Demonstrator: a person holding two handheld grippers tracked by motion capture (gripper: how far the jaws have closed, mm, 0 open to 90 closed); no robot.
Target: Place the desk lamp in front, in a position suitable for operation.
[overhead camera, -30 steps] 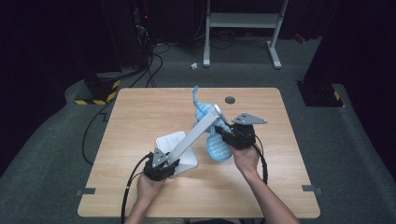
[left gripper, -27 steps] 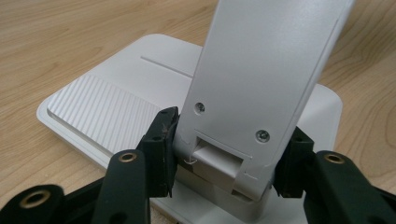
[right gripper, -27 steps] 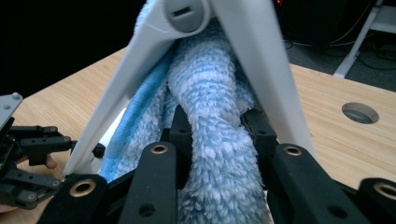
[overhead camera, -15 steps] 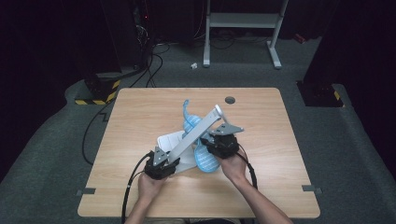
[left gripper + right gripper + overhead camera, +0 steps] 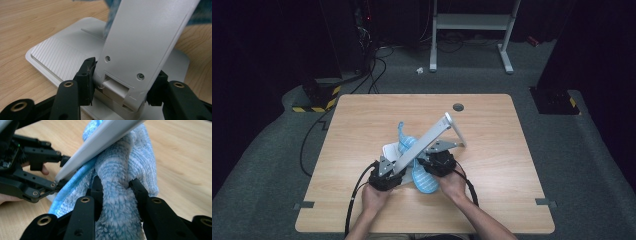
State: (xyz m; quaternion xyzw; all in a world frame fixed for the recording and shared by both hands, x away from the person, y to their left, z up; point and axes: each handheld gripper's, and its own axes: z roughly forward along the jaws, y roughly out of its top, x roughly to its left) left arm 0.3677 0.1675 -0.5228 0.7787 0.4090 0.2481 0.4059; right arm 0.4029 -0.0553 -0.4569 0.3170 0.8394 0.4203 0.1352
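Wood shows bare on the pale rectangular wooden tabletop [image 5: 362, 120] to the left of the left gripper [image 5: 384, 176], all the way out to the table's left edge, with its black cable trailing back over the near edge beside the person's left hand [image 5: 373, 196]. In the left gripper view, that gripper [image 5: 120, 82] has its two black jaws pinching the foot of the white plastic lamp arm [image 5: 147, 42], one pad pressed against each side just above the hinge. Beneath the jaws lies the flat white ribbed lamp base [image 5: 57, 57], its rounded left corner sitting well inside the table's edges.

From the left gripper the lamp arm [image 5: 424, 142] slants up and away to the right, ending in a short head that tips down past the right gripper. Just right of the left gripper, almost touching it, sits the right gripper [image 5: 437, 162], held low over the table by the right hand [image 5: 452, 182]. In the right gripper view its jaws [image 5: 116, 188] squeeze a thick fold of the fluffy blue-and-white striped terry cloth [image 5: 125, 165], which bunches out ahead of the pads and presses up against the underside of the lamp arm [image 5: 100, 143].

Right of that gripper the wood again lies bare up to the table's right edge, and beyond both grippers it runs open to the far edge, apart from a small round grommet hole [image 5: 458, 107].
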